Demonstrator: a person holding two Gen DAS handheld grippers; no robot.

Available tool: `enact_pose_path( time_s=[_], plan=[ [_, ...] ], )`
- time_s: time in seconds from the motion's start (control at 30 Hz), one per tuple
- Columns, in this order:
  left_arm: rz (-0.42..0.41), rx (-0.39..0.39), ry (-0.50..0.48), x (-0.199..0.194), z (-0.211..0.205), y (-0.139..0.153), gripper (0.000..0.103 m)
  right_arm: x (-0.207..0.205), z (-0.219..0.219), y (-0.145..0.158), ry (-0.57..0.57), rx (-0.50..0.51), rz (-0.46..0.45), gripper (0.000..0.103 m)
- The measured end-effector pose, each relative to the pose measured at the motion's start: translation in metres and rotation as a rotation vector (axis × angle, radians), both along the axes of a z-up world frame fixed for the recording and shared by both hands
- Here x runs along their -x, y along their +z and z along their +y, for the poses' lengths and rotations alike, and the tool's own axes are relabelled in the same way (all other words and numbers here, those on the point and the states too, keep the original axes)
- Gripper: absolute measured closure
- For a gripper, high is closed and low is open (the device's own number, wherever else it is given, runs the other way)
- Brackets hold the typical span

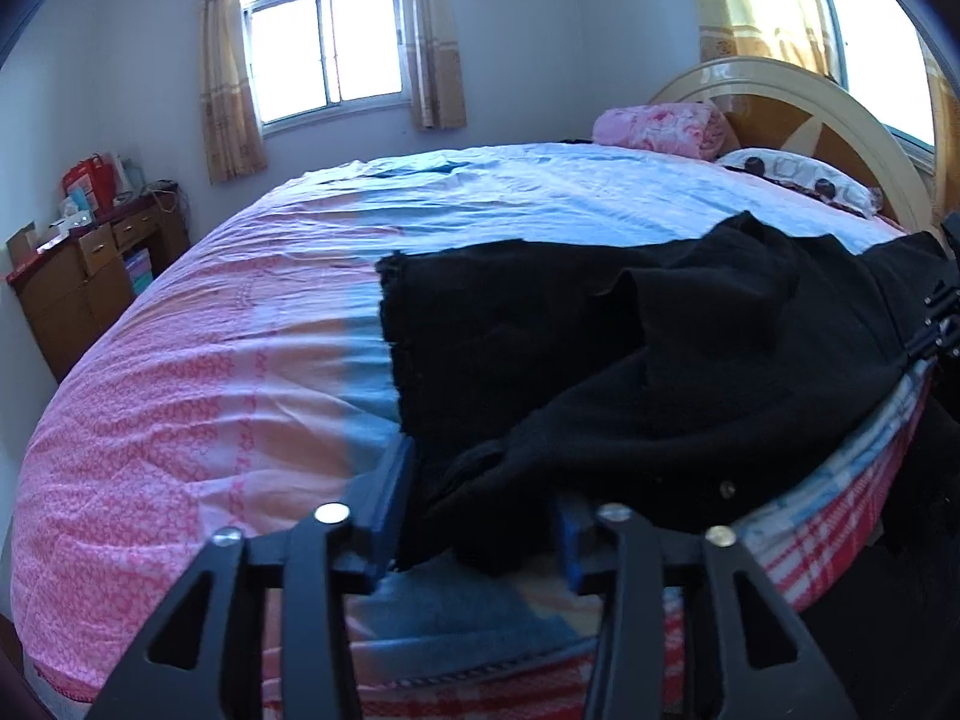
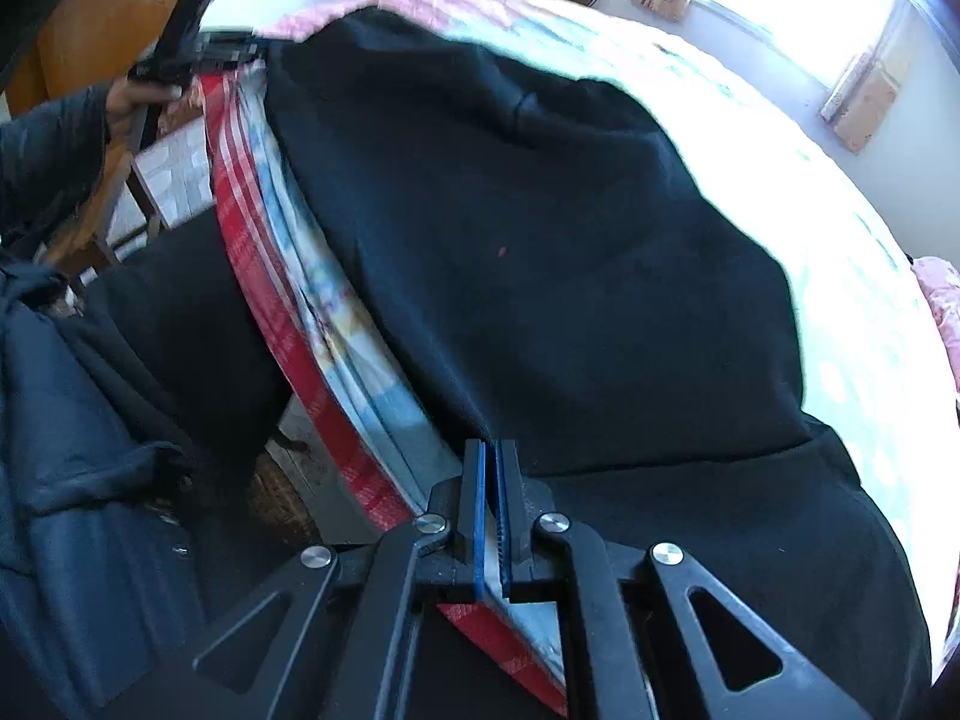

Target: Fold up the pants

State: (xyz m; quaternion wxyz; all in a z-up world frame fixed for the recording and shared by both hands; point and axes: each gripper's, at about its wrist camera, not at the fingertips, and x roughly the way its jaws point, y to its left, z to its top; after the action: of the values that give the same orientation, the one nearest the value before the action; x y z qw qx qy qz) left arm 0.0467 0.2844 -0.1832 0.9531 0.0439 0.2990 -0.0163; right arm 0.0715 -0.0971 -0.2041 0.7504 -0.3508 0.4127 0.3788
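Note:
Black pants [image 1: 600,348] lie crumpled across the near side of a bed [image 1: 210,360] with a pink and blue sheet. My left gripper [image 1: 483,477] is open, and a bunched end of the pants lies between its blue pads [image 1: 393,498] without being pinched. In the right wrist view the pants [image 2: 540,252] run along the bed's edge. My right gripper [image 2: 491,447] is shut, its fingertips on the pants' edge at the mattress side. The same gripper [image 1: 936,324] shows at the right border of the left wrist view, with cloth drawn toward it. A hand [image 2: 141,96] holds the left gripper [image 2: 198,54].
A pink rolled blanket [image 1: 660,126], a patterned pillow [image 1: 798,174] and a curved headboard [image 1: 840,114] are at the bed's far right. A wooden cabinet [image 1: 78,282] with clutter stands by the left wall. The person's dark clothing [image 2: 90,420] is against the red checked mattress side [image 2: 282,300].

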Motion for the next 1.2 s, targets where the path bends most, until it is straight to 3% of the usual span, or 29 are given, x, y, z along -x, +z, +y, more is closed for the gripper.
enact_pose_path(
  time_s=[0.1,0.17,0.23,0.3,0.43,0.53,0.67,0.77,0.87,1.0,1.2],
  plan=[
    [0.018,-0.055,0.038,0.004,0.003,-0.001,0.026,-0.008,-0.005,0.002,-0.041,-0.026,0.052,0.099],
    [0.028,-0.067,0.045,0.011,0.009,0.001,0.019,-0.012,-0.010,0.004,-0.062,-0.032,0.077,0.089],
    [0.034,-0.088,0.073,0.018,0.015,0.003,0.011,-0.009,-0.015,0.005,-0.058,-0.021,0.075,0.067],
    [0.045,-0.113,0.087,0.024,0.020,0.004,0.010,-0.005,-0.019,0.011,-0.042,-0.036,0.094,0.059],
    [0.065,-0.127,0.164,0.033,0.038,0.003,0.010,-0.005,-0.025,0.026,-0.028,-0.071,0.103,0.059],
    [0.041,-0.088,0.236,0.039,0.051,0.009,0.010,-0.022,-0.029,0.045,-0.074,-0.175,0.132,0.058],
    [-0.066,-0.048,0.285,0.044,0.041,0.035,0.008,-0.052,-0.032,0.072,-0.152,-0.339,0.166,0.058],
    [-0.162,-0.014,0.242,0.039,0.010,0.056,0.000,-0.083,-0.024,0.089,-0.230,-0.452,0.195,0.058],
    [-0.185,0.072,0.143,0.019,-0.030,0.065,0.000,-0.118,-0.009,0.094,-0.277,-0.569,0.259,0.058],
    [-0.133,0.124,0.025,-0.018,-0.086,0.054,0.000,-0.163,0.022,0.084,-0.303,-0.664,0.418,0.058],
    [-0.076,0.121,-0.087,-0.046,-0.142,0.031,0.000,-0.193,0.068,0.066,-0.304,-0.661,0.565,0.058]
  ],
)
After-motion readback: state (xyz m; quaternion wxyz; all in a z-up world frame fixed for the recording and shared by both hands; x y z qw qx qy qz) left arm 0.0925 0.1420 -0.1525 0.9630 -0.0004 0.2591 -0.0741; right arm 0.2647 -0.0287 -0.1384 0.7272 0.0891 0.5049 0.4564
